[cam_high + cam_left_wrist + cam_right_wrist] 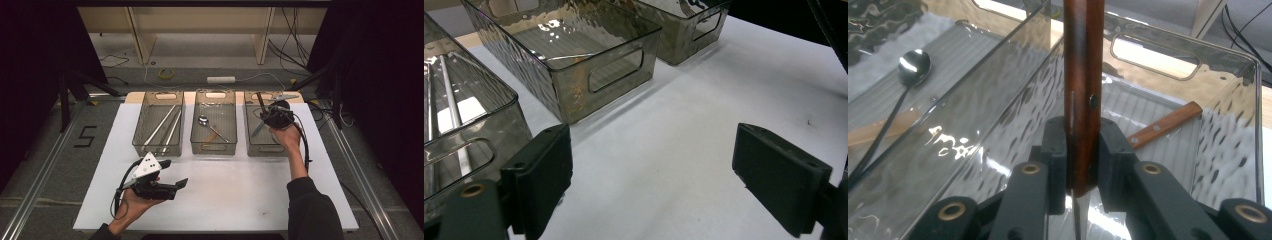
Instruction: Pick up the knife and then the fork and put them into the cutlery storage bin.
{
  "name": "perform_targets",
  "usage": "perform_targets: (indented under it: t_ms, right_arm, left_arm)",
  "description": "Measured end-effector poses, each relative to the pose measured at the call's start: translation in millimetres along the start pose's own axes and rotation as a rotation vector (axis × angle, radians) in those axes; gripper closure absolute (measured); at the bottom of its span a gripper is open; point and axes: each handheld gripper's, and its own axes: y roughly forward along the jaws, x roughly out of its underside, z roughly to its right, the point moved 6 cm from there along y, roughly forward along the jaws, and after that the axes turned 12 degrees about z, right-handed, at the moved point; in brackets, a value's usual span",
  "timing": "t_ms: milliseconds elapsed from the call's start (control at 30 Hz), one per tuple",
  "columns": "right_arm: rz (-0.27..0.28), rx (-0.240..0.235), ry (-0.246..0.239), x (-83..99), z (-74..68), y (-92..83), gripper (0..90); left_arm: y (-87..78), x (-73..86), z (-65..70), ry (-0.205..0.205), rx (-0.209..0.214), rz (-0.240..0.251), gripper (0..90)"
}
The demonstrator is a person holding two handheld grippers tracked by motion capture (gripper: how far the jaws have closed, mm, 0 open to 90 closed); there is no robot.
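From the high view I hold the right gripper (274,116) over the right bin (252,145), clenched on a knife (260,102); its wooden handle rises up and away from me, the long axis steep, the blade end hanging down toward the bin; the three bins are smoky, rippled clear plastic on a white table (225,200); the middle bin (214,147) holds a spoon (203,120), the left bin (150,147) long metal rods (167,125); my left gripper (175,187) hovers low over the table near me.

In the left gripper view its black jaws stand wide apart, released, bare table between them.

In the right gripper view the pads (1055,150) press both sides of the reddish-brown, riveted handle (1083,75), which stands vertical; a second wooden-handled knife (1163,125) lies slanted on the ribbed bin floor.
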Motion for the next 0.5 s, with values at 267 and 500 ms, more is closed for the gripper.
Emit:
perform_targets:
  t_ms: [267, 500]
  right_arm:
    - [-0.029, 0.021, 0.000, 3.5, 3.2, 1.4, 76.9]
    - [-0.065, 0.018, 0.004, 8.4, 2.5, 4.1, 76.4]
  left_arm:
    - [0.3, 0.0, 0.1, -0.004, -0.002, 0.002, 16.0]
    - [0.0, -0.2, -0.3, -0.004, -0.005, 0.005, 16.0]
